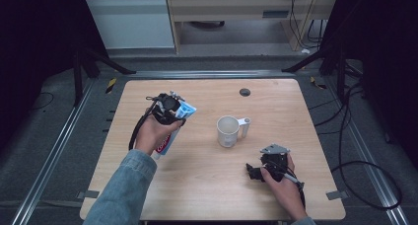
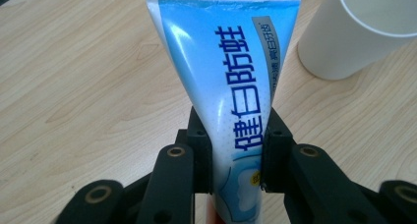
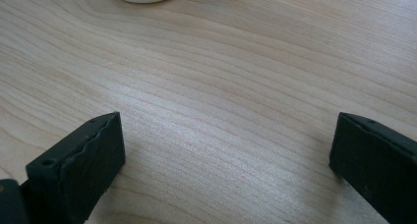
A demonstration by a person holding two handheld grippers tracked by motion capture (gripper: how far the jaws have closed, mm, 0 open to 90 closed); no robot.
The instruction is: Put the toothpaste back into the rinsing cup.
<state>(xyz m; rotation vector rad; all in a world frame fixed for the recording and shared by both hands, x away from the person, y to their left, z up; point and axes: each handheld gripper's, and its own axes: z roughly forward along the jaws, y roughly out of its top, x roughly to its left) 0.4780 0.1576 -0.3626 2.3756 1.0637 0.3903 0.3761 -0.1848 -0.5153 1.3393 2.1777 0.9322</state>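
A blue and white toothpaste tube [image 2: 231, 76] with dark blue lettering stands between the jaws of my left gripper [image 2: 237, 155], which is shut on it. In the high view the tube [image 1: 183, 111] is held above the left half of the table by my left gripper [image 1: 170, 109], its crimped end up and to the right. A white mug [image 1: 228, 131] with its handle to the right stands near the table's middle; it is the white mug [image 2: 356, 35] at the upper right of the left gripper view. My right gripper [image 1: 256, 171] rests low near the front right, open, nothing between its jaws [image 3: 226, 155].
The light wooden table [image 1: 207, 185] has a small dark round grommet [image 1: 244, 92] near its far edge. Black cables [image 1: 355, 151] lie on the grey floor at the right. Pale cabinets [image 1: 133, 22] stand beyond the table.
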